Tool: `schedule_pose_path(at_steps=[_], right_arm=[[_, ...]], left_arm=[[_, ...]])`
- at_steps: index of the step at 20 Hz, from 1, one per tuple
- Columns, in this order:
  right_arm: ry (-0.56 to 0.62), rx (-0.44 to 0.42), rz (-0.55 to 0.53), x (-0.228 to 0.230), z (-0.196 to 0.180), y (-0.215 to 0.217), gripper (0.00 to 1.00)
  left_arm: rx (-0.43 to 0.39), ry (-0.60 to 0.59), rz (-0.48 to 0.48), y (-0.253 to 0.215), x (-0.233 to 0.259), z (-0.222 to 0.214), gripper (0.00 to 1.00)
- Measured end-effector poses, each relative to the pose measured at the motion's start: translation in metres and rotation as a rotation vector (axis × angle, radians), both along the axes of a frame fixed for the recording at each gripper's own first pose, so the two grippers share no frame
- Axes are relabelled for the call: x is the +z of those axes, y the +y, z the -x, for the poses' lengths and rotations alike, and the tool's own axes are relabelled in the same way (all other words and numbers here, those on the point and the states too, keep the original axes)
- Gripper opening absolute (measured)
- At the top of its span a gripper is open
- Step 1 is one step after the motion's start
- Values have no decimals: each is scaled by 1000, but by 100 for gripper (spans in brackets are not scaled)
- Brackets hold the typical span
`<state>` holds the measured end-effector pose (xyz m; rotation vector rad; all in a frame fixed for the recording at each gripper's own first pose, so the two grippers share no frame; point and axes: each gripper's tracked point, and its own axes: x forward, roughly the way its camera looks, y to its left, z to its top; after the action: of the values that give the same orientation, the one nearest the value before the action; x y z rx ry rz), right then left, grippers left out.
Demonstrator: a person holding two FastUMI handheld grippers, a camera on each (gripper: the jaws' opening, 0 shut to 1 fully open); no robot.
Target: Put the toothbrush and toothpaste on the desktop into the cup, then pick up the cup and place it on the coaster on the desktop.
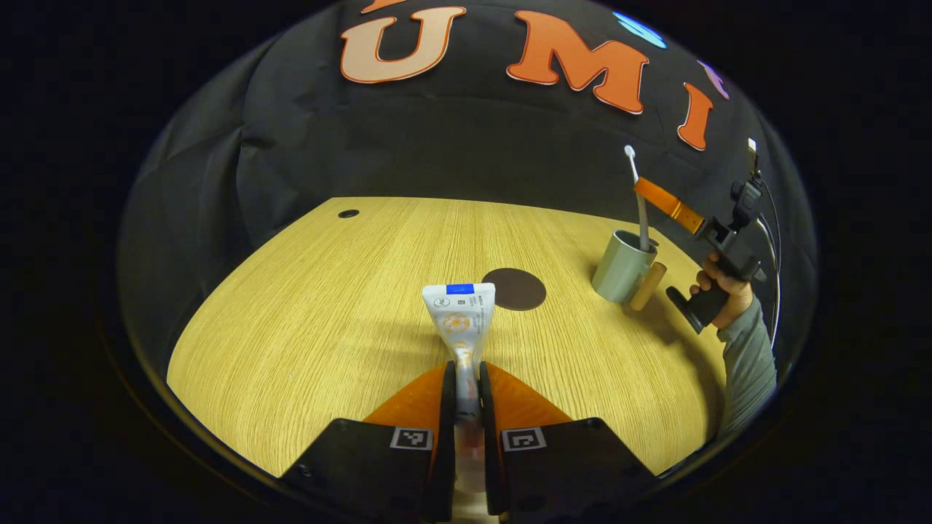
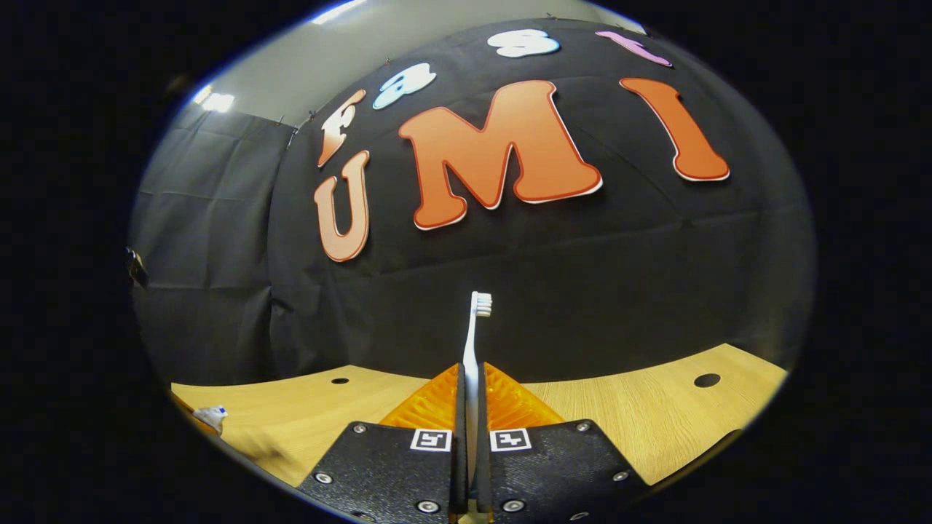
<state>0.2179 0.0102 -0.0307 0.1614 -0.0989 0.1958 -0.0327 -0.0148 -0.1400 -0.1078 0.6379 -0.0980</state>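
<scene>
In the left gripper view, my left gripper [image 1: 467, 378] was clamped on the white toothpaste tube with a blue band at its flat end [image 1: 461, 320], both fingers pressed against its narrow lower part. The tube pointed forward from the fingers, its flat crimped end out over the light wood-grain desktop [image 1: 306, 327]. Just beyond that end lay the dark brown round coaster [image 1: 514, 288], flat on the desktop and bare. Farther right stood the grey-green cylindrical cup [image 1: 623, 266], upright, with a pale wooden handle against its right side.

In the same view my right gripper [image 1: 659, 196] was above the cup, held in my right hand [image 1: 721, 287], a grey sleeve [image 1: 750, 364] running down from the wrist. It held the white slim-handled toothbrush [image 1: 641, 211] upright, the handle end reaching down into the cup's mouth and the brush head pointing up.

In the right gripper view, my right gripper's [image 2: 472, 386] fingers were closed tight on the toothbrush [image 2: 473, 342], which rose straight from between them with the bristled head at the top. The desktop [image 2: 641, 422] spread below, and the toothpaste tube's end [image 2: 211, 418] showed far left.
</scene>
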Motion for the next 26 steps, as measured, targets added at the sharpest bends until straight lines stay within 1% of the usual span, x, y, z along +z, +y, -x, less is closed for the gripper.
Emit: schedule_pose_path(at_steps=[3, 9, 11, 16, 19, 21, 24, 26], right_arm=[[15, -12, -25, -11, -3, -5, 5], [52, -24, -33, -27, 5, -6, 6], [49, -34, -16, -28, 11, -5, 6], [67, -46, 13, -36, 25, -7, 7], [72, -62, 20, -36, 30, -13, 6], [80, -66, 20, -36, 37, -17, 6], [73, -63, 25, -29, 51, -19, 7], [102, -62, 25, -32, 61, -23, 9]], left_arm=[[-2, -8, -2, 2, 4, 1, 20], [-13, -26, 18, -6, 6, -8, 22], [-23, -41, 20, -9, 8, -13, 20], [-59, -73, 19, -15, 13, -27, 20], [-83, -90, 35, -31, 12, -40, 20], [-109, -95, 64, -44, 12, -47, 21], [-137, -123, 64, -52, 9, -61, 20], [-158, -147, 74, -58, 9, -73, 22]])
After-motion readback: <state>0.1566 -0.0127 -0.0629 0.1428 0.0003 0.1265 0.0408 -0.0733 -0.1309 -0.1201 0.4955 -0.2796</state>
